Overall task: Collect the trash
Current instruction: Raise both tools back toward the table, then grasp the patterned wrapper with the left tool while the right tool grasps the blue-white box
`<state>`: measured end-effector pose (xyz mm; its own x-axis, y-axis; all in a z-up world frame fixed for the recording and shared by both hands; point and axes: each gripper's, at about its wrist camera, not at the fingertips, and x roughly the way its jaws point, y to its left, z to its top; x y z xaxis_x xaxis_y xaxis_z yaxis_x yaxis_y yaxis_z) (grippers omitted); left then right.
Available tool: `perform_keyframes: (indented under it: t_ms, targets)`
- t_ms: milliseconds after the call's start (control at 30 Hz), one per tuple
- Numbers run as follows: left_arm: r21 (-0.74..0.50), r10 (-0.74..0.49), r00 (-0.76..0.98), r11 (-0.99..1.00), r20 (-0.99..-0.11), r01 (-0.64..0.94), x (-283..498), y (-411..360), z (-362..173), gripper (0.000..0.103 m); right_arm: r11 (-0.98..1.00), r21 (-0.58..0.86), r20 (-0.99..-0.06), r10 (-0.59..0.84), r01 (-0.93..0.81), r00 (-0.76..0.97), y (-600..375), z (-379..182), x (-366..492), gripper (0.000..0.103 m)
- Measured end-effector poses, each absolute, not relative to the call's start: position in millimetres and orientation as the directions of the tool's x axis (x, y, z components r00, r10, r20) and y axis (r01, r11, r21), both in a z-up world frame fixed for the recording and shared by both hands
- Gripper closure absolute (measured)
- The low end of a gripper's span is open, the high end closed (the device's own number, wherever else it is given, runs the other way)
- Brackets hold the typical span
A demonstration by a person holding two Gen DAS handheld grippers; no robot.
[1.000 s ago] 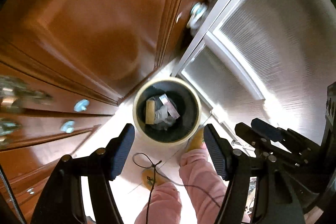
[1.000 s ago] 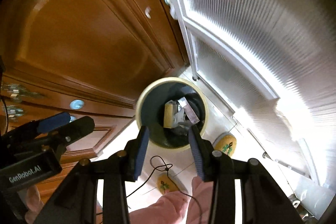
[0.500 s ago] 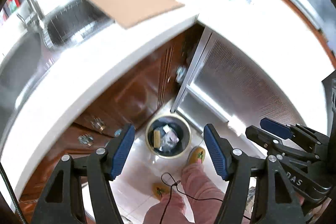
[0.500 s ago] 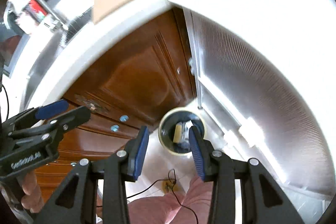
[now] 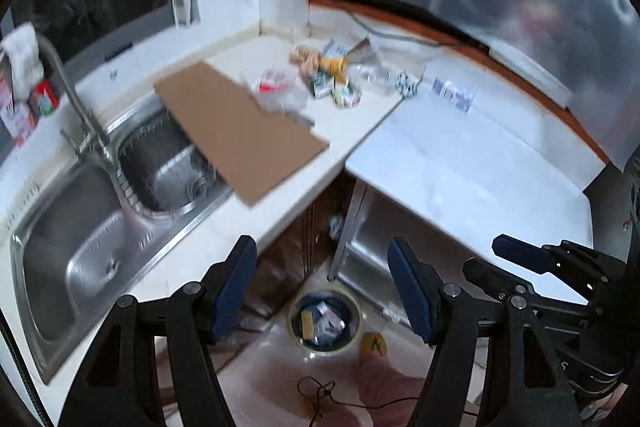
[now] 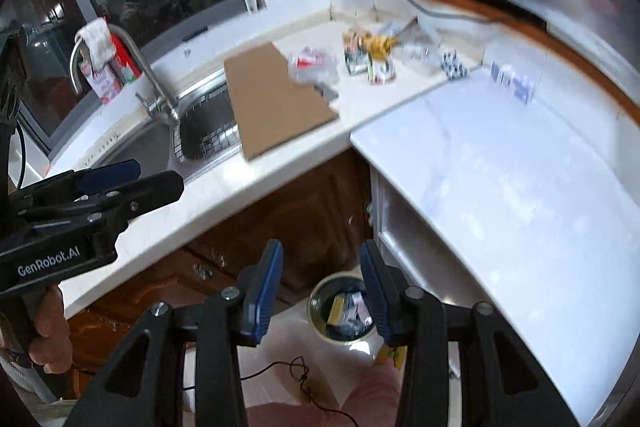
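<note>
Left gripper (image 5: 322, 291): lower centre of its view, fingers spread wide, nothing between them. Right gripper (image 6: 322, 293): lower centre of its view, fingers parted more narrowly, also empty. Trash bin (image 5: 325, 321): on the floor at lower centre, below the counter edge, holding scraps. Loose trash (image 5: 328, 75): clustered on the white counter (image 5: 360, 115), upper centre, just beyond the cardboard sheet (image 5: 236, 131). Sink (image 5: 100, 227): left side.
</note>
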<state>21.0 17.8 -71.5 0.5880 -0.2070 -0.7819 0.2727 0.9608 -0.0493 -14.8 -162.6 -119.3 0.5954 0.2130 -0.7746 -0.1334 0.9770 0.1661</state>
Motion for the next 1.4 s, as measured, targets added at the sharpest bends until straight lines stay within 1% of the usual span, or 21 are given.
perform_keyframes:
  t_ms: [100,167,400,600,733,967,1100,1200,1400]
  targets:
    - [-0.047,-0.21,0.613,0.962,-0.762,0.271,37,6,-53,0.036,0.979,0.157,-0.762,0.204,-0.131,0.614,-172,-101,0,0.057]
    - [-0.045,-0.21,0.617,0.961,-0.758,0.273,50,-5,-41,0.036,0.979,0.159,-0.754,0.203,-0.127,0.625,-180,-93,14,0.056]
    - [-0.029,-0.206,0.635,0.96,-0.745,0.277,112,-50,-17,0.036,0.987,0.139,-0.735,0.161,-0.085,0.659,-236,-76,72,0.055]
    - [-0.053,-0.234,0.597,0.951,-0.767,0.305,177,-105,-19,0.036,0.993,0.113,-0.736,0.11,-0.039,0.668,-296,-71,123,0.055]
    - [-0.079,-0.262,0.55,0.939,-0.793,0.334,214,-143,-35,0.036,0.995,0.104,-0.751,0.085,-0.01,0.655,-340,-76,163,0.055]
    - [-0.207,-0.363,0.416,0.904,-0.834,0.374,283,-211,-89,0.036,0.997,0.074,-0.792,0.04,0.031,0.61,-410,-119,233,0.055]
    - [-0.222,-0.37,0.374,0.897,-0.851,0.383,314,-243,-121,0.036,0.999,0.041,-0.799,0.012,0.035,0.601,-429,-150,262,0.055]
    - [-0.225,-0.361,0.343,0.898,-0.867,0.377,334,-262,-146,0.036,0.999,-0.014,-0.805,-0.029,0.03,0.593,-435,-171,283,0.055]
    - [-0.255,-0.36,0.291,0.904,-0.886,0.342,365,-288,-185,0.036,0.994,-0.096,-0.806,-0.105,0.047,0.583,-443,-200,318,0.055]
